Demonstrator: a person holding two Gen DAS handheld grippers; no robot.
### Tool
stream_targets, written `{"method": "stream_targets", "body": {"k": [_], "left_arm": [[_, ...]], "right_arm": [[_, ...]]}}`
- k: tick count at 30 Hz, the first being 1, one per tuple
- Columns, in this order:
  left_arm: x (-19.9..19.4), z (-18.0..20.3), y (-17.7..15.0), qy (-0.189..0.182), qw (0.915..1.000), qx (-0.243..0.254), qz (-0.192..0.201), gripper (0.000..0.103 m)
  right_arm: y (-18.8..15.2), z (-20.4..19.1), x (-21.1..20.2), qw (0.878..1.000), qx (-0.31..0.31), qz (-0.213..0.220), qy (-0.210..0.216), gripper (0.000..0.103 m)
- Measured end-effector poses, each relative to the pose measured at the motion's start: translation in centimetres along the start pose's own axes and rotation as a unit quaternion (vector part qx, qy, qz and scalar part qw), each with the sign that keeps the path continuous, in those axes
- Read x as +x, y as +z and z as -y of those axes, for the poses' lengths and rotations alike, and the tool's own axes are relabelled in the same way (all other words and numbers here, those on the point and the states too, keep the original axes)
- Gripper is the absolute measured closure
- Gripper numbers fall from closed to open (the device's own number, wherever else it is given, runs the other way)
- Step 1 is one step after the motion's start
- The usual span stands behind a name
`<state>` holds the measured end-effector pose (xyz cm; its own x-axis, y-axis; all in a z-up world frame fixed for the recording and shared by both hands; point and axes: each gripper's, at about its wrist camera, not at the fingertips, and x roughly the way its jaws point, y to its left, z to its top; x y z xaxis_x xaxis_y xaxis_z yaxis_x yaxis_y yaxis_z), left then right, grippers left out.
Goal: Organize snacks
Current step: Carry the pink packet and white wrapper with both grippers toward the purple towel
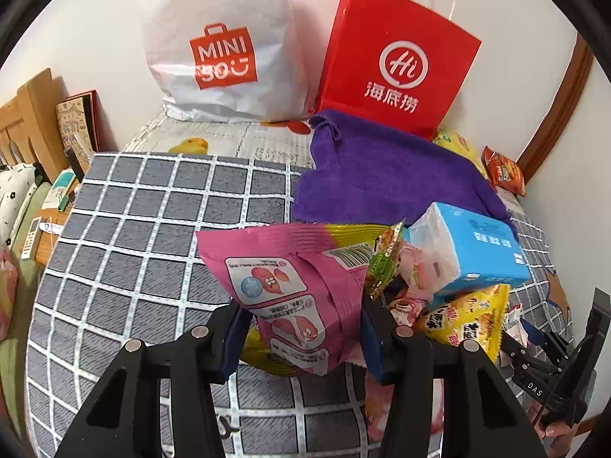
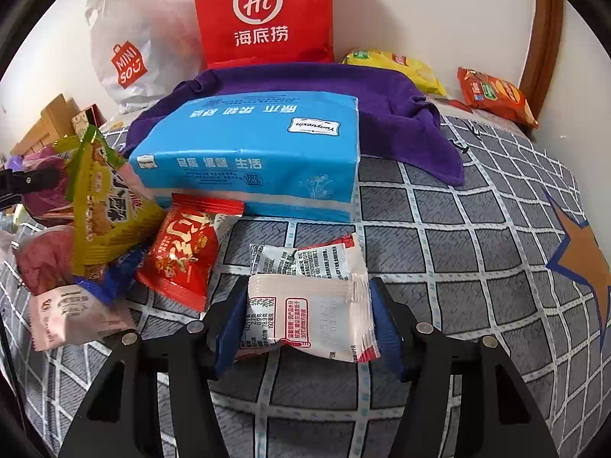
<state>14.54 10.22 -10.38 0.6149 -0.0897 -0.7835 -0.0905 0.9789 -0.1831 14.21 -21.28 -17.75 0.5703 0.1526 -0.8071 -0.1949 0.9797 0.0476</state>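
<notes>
My left gripper (image 1: 301, 328) is shut on a pink snack bag (image 1: 290, 286) with a sweet potato picture and holds it above the checked bedcover. Right of it lies a pile of snacks: a yellow packet (image 1: 466, 324), a small green packet (image 1: 385, 263) and pink packets (image 1: 420, 271). My right gripper (image 2: 307, 320) is shut on a small white snack packet (image 2: 309, 313) with red print, low over the bedcover. A red packet (image 2: 187, 252) and a yellow-green packet (image 2: 107, 206) lie to its left. The right gripper also shows in the left wrist view (image 1: 534, 339).
A blue tissue pack (image 2: 252, 156) lies on a purple towel (image 2: 401, 114). A red paper bag (image 2: 263, 15) and a white Miniso bag (image 2: 130, 53) stand against the wall. A yellow chip bag (image 2: 404, 68) and an orange packet (image 2: 496, 95) lie at the far right. A wooden bedside stand (image 1: 42, 122) is at left.
</notes>
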Motion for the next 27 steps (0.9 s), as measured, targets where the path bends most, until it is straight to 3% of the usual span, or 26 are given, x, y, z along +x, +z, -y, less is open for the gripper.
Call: {"method": "stream_targets", "body": {"k": [14, 27], "left_arm": [[-6.2, 1.9, 0.1, -0.016, 0.9988, 0.013, 0.044, 0.055], [-9.7, 4.4, 0.9, -0.045, 0.9968, 0.028, 0.061, 0.055]], "right_arm": [[0.2, 1.1, -6.1, 0.999, 0.023, 0.048, 0.002, 0.043], [1.9, 1.9, -10.4, 0.996, 0.035, 0.087, -0.009, 0.043]]}}
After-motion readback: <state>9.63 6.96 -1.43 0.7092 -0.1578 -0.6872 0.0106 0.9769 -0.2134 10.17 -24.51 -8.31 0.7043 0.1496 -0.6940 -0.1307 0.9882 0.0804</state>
